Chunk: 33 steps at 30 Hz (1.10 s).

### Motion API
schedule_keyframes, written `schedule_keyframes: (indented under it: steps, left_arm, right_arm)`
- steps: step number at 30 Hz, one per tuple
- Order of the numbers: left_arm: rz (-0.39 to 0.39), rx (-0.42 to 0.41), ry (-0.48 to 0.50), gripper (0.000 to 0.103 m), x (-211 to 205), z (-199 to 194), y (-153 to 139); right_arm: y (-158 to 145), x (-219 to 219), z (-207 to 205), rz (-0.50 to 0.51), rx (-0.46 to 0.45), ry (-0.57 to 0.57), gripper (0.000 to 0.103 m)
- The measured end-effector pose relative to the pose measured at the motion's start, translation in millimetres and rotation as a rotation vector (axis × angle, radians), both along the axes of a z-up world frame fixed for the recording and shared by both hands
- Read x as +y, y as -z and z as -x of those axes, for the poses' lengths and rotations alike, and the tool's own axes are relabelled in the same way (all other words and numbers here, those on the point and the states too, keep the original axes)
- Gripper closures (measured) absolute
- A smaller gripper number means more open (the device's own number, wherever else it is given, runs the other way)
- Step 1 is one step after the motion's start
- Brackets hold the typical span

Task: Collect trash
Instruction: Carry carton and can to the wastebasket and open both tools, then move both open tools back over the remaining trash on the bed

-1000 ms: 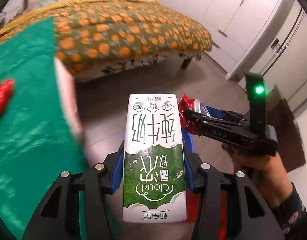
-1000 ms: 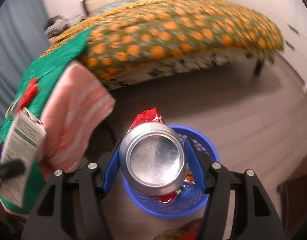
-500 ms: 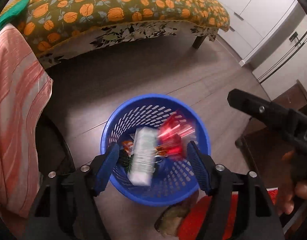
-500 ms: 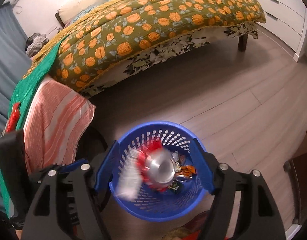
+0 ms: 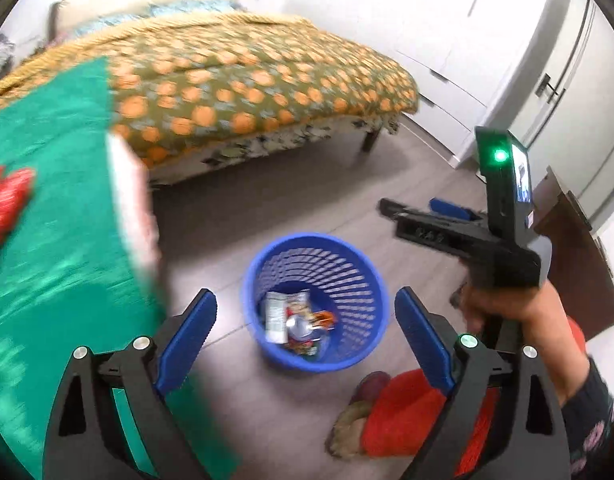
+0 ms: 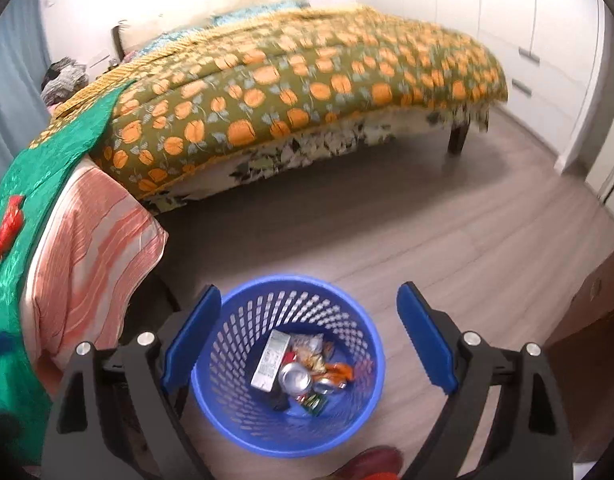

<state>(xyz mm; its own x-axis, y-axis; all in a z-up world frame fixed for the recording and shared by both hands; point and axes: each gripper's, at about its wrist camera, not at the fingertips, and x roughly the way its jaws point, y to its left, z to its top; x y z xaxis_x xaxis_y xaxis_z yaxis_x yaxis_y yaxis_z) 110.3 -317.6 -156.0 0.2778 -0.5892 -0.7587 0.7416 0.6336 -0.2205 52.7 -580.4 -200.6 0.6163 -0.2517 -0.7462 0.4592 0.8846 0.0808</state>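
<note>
A blue mesh waste basket stands on the wood floor. Inside lie a white and green milk carton, a silver can with a red body, and several snack wrappers. My left gripper hangs above the basket, its jaws opening wide with nothing between the blue pads. My right gripper is also over the basket, jaws opening and empty. In the left wrist view the right gripper shows at the right, held in a hand.
A bed with an orange-patterned green cover fills the back. A green cloth and a pink striped cloth hang at the left. A red slipper lies beside the basket. White wardrobes and a brown cabinet stand at the right.
Both grippers let go: the milk carton and the can dropped into the basket and now lie at its bottom. Both sets of jaws spread wider and the left gripper pulled back.
</note>
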Motion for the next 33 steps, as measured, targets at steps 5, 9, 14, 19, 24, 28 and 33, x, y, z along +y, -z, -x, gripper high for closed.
schedule_keyframes:
  steps: [5,9,14,19,24,28,33]
  left_arm:
    - [-0.033,-0.053,-0.152,0.012,105.9,-14.5,-8.9]
    - [-0.097,-0.087,-0.307,0.011,194.7,-34.7,-6.5]
    - [-0.153,-0.091,-0.448,0.011,276.0,-61.7,-0.1]
    - [-0.166,-0.076,-0.543,0.011,339.1,-80.6,0.9]
    - [-0.161,-0.044,-0.603,0.011,379.0,-100.1,3.5]
    - [-0.157,-0.045,-0.568,0.011,385.6,-114.2,3.6]
    - [-0.112,-0.091,-0.518,0.011,371.0,-155.0,-7.2]
  right_arm:
    - [-16.3,61.5,-12.2,0.129,-0.015,-0.125,0.016]
    - [-37.5,133.8,-26.2,0.105,-0.051,-0.293,0.016]
    - [-54.4,260.6,-60.8,0.051,-0.039,-0.584,0.014]
    - [-53.7,344.0,-101.1,0.058,-0.013,-0.727,0.013]
    - [-31.6,385.4,-129.7,0.046,0.059,-0.765,0.013]
    - [-21.4,396.2,-128.8,0.049,0.059,-0.769,0.013]
    - [-19.0,397.2,-128.5,0.041,0.049,-0.761,0.013]
